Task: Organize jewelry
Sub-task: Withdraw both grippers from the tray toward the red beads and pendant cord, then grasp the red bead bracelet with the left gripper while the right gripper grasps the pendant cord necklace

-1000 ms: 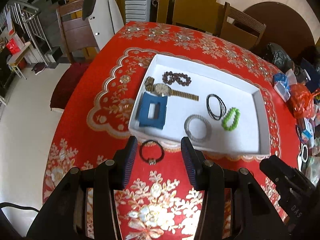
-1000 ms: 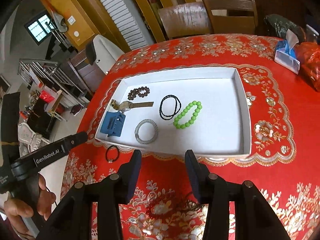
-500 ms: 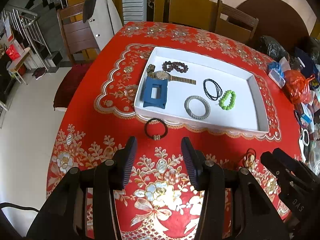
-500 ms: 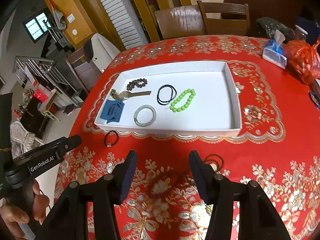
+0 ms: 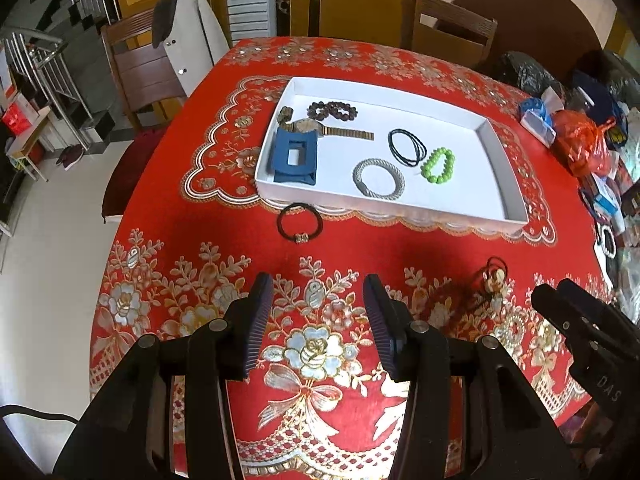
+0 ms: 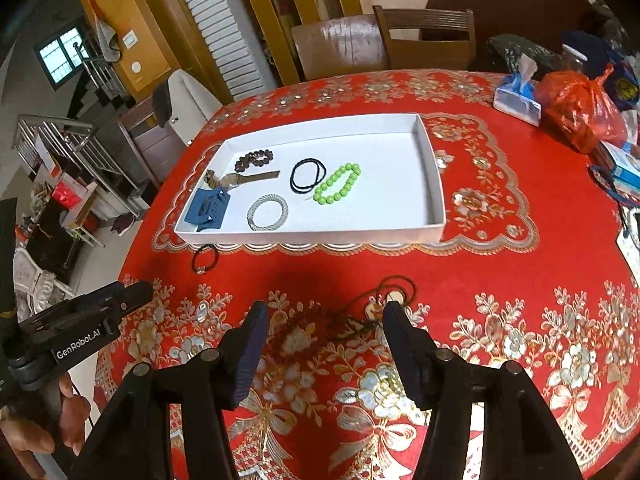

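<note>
A white tray on the red tablecloth holds a blue clip, a gold watch, brown beads, a black cord, a silver bracelet and a green bead bracelet. A black hair tie lies on the cloth before the tray. A dark red bead necklace with a cord lies nearer. My left gripper is open and empty, well short of the hair tie. My right gripper hangs over the necklace with its jaws opening and nothing pressed between them.
Tissue pack, an orange plastic bag and other clutter crowd the table's right side. Wooden chairs stand behind the table, one with a white jacket. A hand holds the left gripper's handle at the lower left.
Both grippers have drawn back from the tray toward the near table edge. The right jaws have spread wider, and the necklace has come into view under them.
</note>
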The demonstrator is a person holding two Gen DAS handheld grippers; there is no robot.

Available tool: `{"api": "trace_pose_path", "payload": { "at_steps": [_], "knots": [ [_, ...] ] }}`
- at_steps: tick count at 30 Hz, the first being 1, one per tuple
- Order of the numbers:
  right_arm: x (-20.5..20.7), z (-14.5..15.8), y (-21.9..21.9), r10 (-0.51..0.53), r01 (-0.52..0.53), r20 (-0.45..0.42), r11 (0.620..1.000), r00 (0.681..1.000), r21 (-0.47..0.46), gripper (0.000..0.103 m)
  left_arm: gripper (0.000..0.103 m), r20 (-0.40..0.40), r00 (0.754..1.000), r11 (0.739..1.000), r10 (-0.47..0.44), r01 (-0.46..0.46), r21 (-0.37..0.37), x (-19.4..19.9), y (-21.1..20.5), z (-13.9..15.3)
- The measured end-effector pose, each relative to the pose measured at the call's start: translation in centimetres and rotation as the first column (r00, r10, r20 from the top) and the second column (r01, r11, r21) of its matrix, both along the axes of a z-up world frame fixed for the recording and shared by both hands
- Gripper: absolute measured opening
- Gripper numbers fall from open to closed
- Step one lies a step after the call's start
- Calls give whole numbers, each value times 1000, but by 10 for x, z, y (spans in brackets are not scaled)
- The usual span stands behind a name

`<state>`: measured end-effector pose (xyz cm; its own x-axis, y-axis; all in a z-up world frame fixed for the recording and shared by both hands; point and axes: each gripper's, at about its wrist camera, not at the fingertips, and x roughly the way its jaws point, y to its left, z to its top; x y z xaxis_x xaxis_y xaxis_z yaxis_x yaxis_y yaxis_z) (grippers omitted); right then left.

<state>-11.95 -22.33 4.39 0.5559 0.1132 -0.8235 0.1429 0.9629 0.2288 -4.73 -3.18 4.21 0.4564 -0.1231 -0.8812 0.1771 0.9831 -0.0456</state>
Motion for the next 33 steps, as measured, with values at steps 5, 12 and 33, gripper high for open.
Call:
{"api": "trace_pose_path", "payload": {
  "at_steps": [5,12,33],
  "knots": [
    [-14,-6,-4,-16,15,-12,1000,1000,-12,57,46,-21,1000,1000,-14,13,-23,-6,8,-5],
    [-36,-33,-19,-49,47,-73,999,996,-25,57,51,-75,997,998,-24,20,-60,-11,29,-24],
    [12,-65,-46,11,-14,-122,1000,992,-27,57,53,-203,969,984,-142,115,-138,-5,-18,-56]
  ]
}}
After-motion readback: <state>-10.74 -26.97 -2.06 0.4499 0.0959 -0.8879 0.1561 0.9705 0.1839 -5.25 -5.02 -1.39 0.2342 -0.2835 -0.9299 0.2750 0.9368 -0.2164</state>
